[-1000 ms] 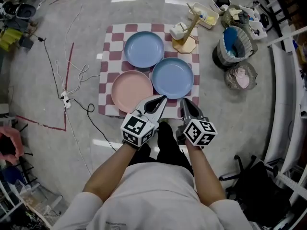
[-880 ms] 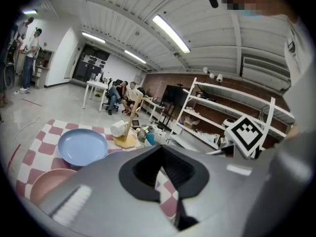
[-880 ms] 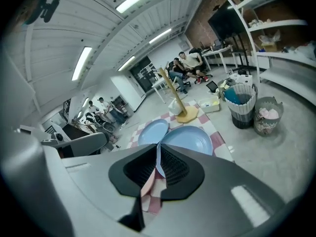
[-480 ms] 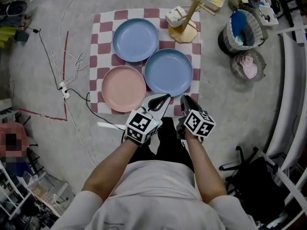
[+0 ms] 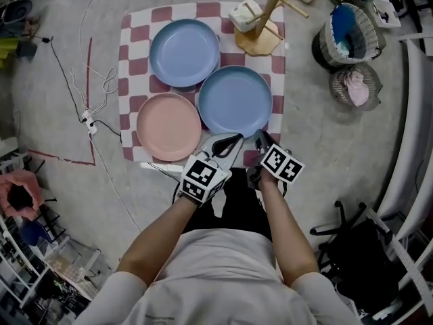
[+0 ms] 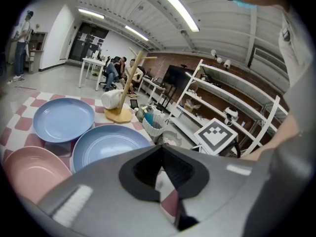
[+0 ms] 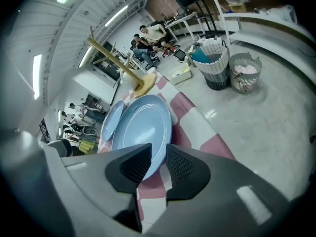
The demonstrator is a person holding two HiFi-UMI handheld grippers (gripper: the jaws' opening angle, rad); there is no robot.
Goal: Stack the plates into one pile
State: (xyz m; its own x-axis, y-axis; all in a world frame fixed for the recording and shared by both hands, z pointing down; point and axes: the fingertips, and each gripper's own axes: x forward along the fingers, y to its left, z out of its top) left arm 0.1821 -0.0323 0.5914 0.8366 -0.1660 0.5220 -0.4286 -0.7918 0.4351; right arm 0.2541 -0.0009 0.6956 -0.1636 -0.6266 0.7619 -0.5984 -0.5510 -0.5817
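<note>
Checkered cloth: three plates unstacked; wooden stand, baskets nearby.

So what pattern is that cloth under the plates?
The cloth is red-and-white checked; the head view shows it best.

Smooth pink plate, checked cloth, wooden stand

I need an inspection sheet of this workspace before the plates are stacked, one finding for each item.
Surface: checkered cloth on the concrete floor.
Job's things: pink plate, near blue plate, far blue plate, side by side, not piled.
Clutter: wooden stand with white cup on the cloth's far corner.
Grippers: left gripper shut, empty; right gripper slightly open, empty, by the near blue plate.
Cables: white cable loose left of the cloth.
Surroundings: large basket, small basket at right.
</note>
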